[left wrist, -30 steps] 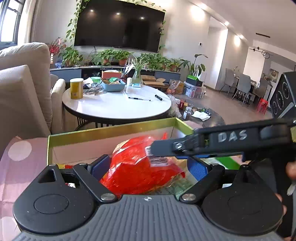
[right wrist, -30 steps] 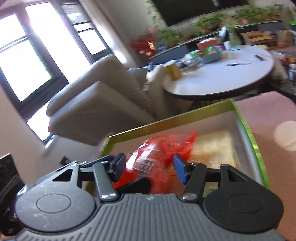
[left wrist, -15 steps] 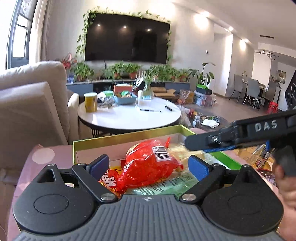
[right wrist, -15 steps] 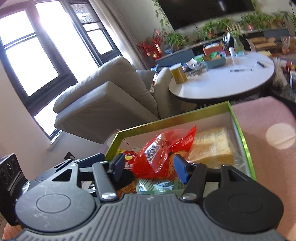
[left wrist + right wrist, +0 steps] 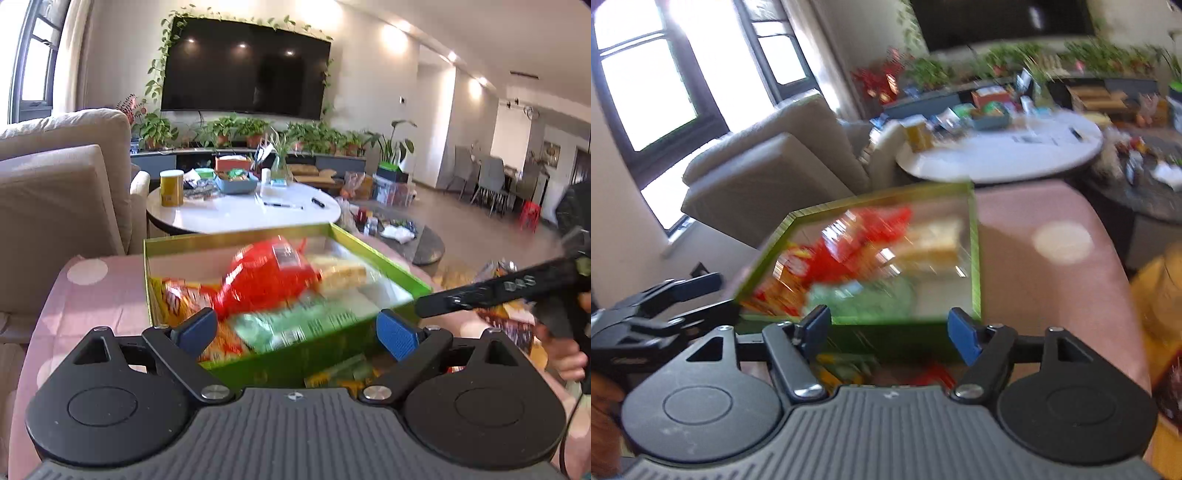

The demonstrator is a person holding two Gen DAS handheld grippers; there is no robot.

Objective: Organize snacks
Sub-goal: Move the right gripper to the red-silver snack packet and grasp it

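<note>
A green box (image 5: 373,251) sits on a pink spotted cloth and holds several snacks: a red bag (image 5: 266,277) on top, a pale bread pack (image 5: 340,273), a green pack (image 5: 295,325) and orange packs (image 5: 177,299). My left gripper (image 5: 295,332) is open and empty, just short of the box's near wall. My right gripper (image 5: 890,328) is open and empty, also at the near wall of the box (image 5: 975,258). The right gripper's arm shows at the right of the left wrist view. Both views are blurred by motion.
More snack packs lie on the cloth before the box (image 5: 340,373) and at the right (image 5: 506,321). A yellow object (image 5: 1160,295) is at the right edge. A beige sofa (image 5: 55,192) stands left. A round white table (image 5: 243,214) stands behind the box.
Both grippers have pulled back from over the box, leaving the red bag inside. The box now lies farther ahead in both views.
</note>
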